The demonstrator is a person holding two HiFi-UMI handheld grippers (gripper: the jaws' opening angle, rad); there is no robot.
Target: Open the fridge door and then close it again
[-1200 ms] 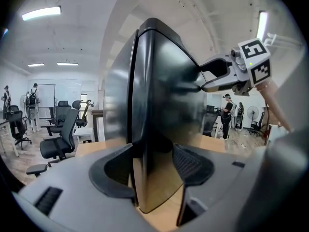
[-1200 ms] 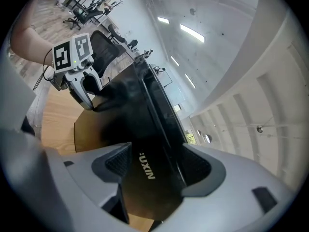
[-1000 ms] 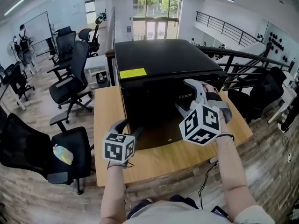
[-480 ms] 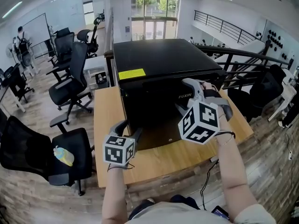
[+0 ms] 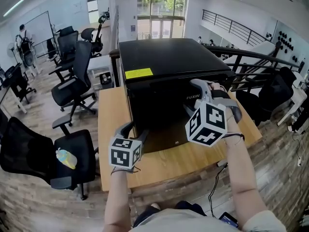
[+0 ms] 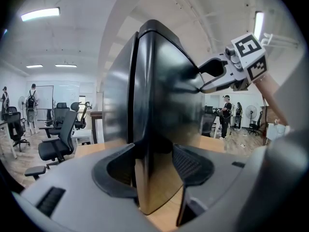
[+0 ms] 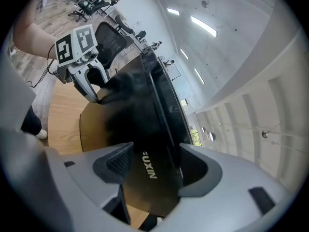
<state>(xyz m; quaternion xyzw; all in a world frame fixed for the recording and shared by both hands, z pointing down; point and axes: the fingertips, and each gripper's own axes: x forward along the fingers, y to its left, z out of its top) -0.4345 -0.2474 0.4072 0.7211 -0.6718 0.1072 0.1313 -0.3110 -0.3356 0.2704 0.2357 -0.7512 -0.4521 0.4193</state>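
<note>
Worktop [image 5: 112,110]: wood, carries the fridge.
Fridge [image 5: 169,57]: black, by the far edge.
Fridge door [image 5: 159,110]: faces the near edge.
Right tool [image 5: 190,96]: released, jaws just closing a bit around the door's top right corner.
Left tool [image 5: 133,131]: released, around its bottom left corner.

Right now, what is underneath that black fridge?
A light wooden table carries the black fridge. The tabletop shows in front of the fridge and along its left side. The patch directly beneath is covered by the fridge itself, so anything lying there cannot be seen.
</note>
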